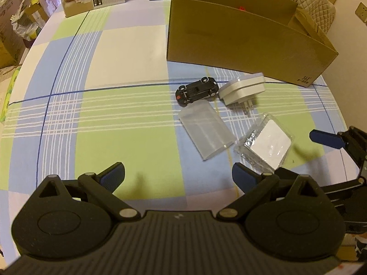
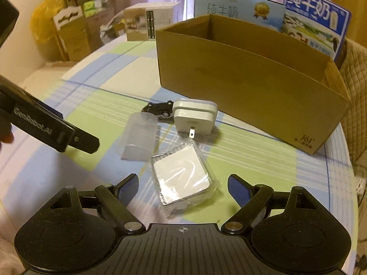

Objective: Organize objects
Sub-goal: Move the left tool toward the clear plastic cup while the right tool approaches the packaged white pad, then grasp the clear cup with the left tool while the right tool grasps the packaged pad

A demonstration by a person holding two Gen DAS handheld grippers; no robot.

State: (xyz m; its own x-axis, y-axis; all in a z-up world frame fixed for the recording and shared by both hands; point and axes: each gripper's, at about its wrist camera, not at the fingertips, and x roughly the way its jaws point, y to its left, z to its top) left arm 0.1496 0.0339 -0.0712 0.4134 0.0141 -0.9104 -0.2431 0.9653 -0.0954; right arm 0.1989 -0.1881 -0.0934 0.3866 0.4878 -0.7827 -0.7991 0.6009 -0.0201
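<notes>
Both my left gripper and my right gripper stand wide and empty, so nothing seems sorted yet: the black toy car, white plug adapter, frosted plastic case and clear-wrapped white square lie near the open brown cardboard box on the checked tablecloth.

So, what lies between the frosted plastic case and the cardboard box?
The black toy car, seen in the left wrist view, between the frosted case and the cardboard box.
</notes>
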